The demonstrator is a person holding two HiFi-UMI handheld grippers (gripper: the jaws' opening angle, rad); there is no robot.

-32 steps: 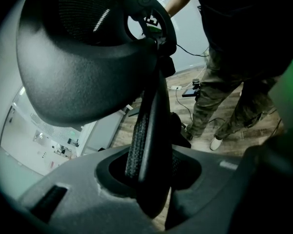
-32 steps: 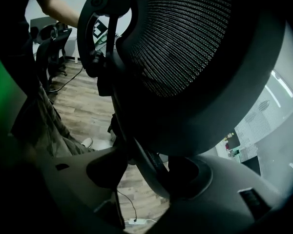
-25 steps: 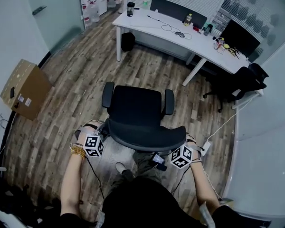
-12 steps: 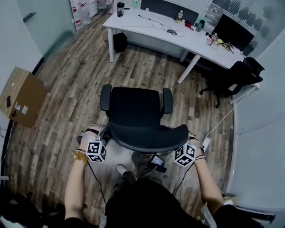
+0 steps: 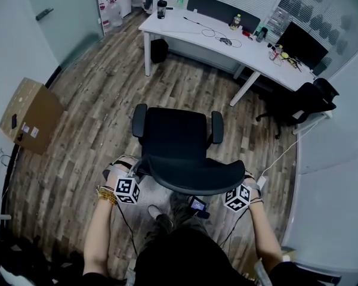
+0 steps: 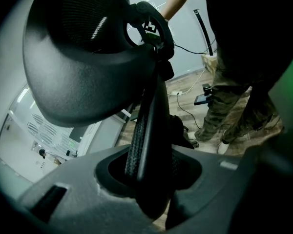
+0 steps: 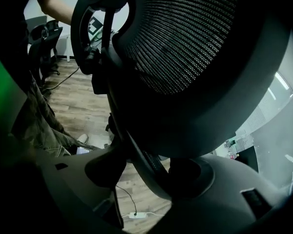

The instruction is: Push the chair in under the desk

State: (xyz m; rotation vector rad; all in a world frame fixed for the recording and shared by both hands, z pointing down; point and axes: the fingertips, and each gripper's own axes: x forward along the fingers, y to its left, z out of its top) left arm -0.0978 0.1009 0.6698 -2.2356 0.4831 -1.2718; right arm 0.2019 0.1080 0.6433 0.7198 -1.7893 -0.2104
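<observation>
At the left side of the backrest [image 5: 197,174], the left gripper [image 6: 147,179] is clamped on its hard rim [image 6: 141,130]. In the middle, the black office chair [image 5: 178,137] stands well apart from the white desk [image 5: 221,37]. On the right, the right gripper [image 7: 145,172] has the rim between its jaws, which have just been opening and look loose. The chair probably rolls easily and may spin. Hold the stiff rim, not the soft mesh [image 7: 185,38].
</observation>
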